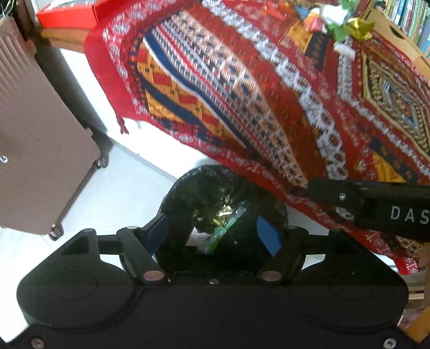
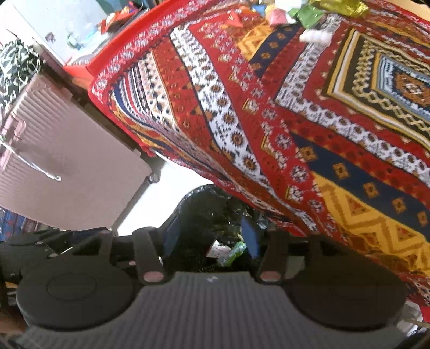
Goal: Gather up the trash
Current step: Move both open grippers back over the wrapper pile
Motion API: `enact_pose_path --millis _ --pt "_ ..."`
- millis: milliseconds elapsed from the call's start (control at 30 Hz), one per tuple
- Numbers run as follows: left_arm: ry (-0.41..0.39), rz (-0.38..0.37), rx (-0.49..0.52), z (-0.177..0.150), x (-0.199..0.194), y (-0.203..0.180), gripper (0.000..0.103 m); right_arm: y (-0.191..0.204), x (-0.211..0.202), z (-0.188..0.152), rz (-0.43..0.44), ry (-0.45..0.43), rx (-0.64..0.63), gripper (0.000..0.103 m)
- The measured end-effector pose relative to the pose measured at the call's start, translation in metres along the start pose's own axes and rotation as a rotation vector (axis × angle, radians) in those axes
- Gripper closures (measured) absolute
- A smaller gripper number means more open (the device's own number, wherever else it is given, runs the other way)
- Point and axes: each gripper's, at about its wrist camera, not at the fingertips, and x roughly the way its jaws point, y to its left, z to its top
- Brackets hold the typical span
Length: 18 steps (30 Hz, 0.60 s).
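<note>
A black trash bag (image 1: 215,193) hangs open below the edge of a table draped in a red patterned cloth (image 1: 242,88). Green, gold and white wrappers (image 1: 223,228) lie inside the bag. My left gripper (image 1: 215,233) is open with its blue pads either side of the bag mouth. My right gripper (image 2: 209,233) is also open over the same bag (image 2: 207,206), with wrappers (image 2: 228,252) below it. More trash, green and gold wrappers (image 1: 352,29) and white scraps (image 2: 314,36), lies at the far end of the table. The right gripper's body (image 1: 376,206) shows in the left wrist view.
A brown ribbed suitcase (image 1: 35,147) on wheels stands on the white floor (image 1: 121,193) to the left. A red box (image 1: 64,16) sits beyond the table. Bookshelves (image 1: 408,18) stand at the far right.
</note>
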Motion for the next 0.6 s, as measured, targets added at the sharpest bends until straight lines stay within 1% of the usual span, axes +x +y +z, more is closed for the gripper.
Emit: enact_pose_path --millis 167,300,433,500,600 --pt "-0.061 0.002 0.026 0.019 -0.032 -0.007 0.028 -0.001 -0.035 0.011 0.009 -0.081 0.004 0.03" --pt "-0.118 0.007 0.051 0.042 -0.057 -0.017 0.023 -0.008 -0.061 0.024 0.017 -0.143 0.021 0.028" --pt "-0.178 0.001 0.056 0.067 -0.078 -0.027 0.022 -0.02 -0.085 0.041 0.025 -0.207 0.074 0.027" --pt "-0.2 -0.004 0.058 0.079 -0.086 -0.033 0.02 -0.026 -0.095 0.051 0.027 -0.239 0.105 0.027" --pt "-0.25 -0.025 0.064 0.095 -0.099 -0.042 0.018 -0.037 -0.11 0.065 0.021 -0.283 0.146 0.027"
